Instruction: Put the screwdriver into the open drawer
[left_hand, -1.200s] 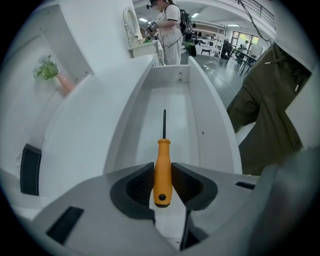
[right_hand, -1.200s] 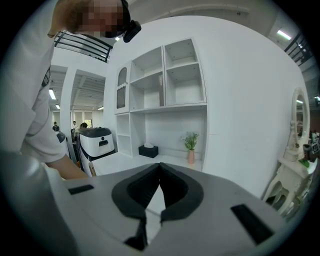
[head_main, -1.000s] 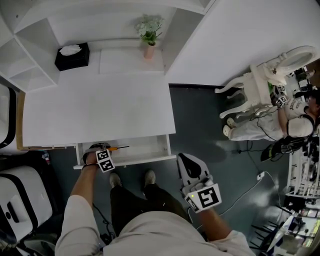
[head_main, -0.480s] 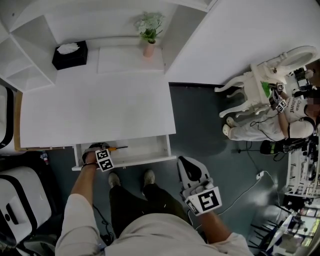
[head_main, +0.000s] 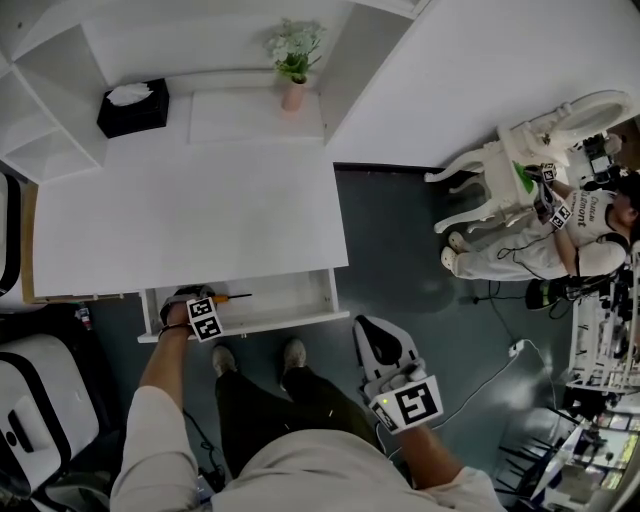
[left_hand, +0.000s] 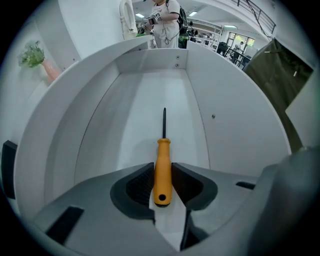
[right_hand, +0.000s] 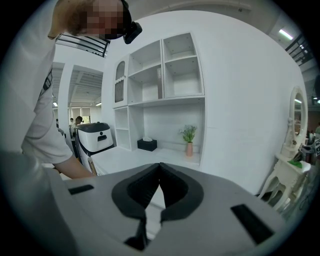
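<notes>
The screwdriver (head_main: 232, 297) is in the drawer (head_main: 290, 295) at the bench's (head_main: 190, 230) 6 o'clock edge; tissue box (head_main: 132, 108) at 11, vase (head_main: 293, 95) at 12.

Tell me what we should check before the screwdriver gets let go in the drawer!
1. Drawer open: ok. The drawer is pulled out.
2. Grip: ok. The left gripper has its jaws closed on the orange handle of the screwdriver.
3. Place: ok. The screwdriver is between the drawer's walls and points along the drawer.
4. Resting on the drawer's bottom: cannot tell. No view shows whether it touches.
5. Other hand out of the way: ok. The right gripper is shut, holds nothing and is off to the side of the drawer.
</notes>
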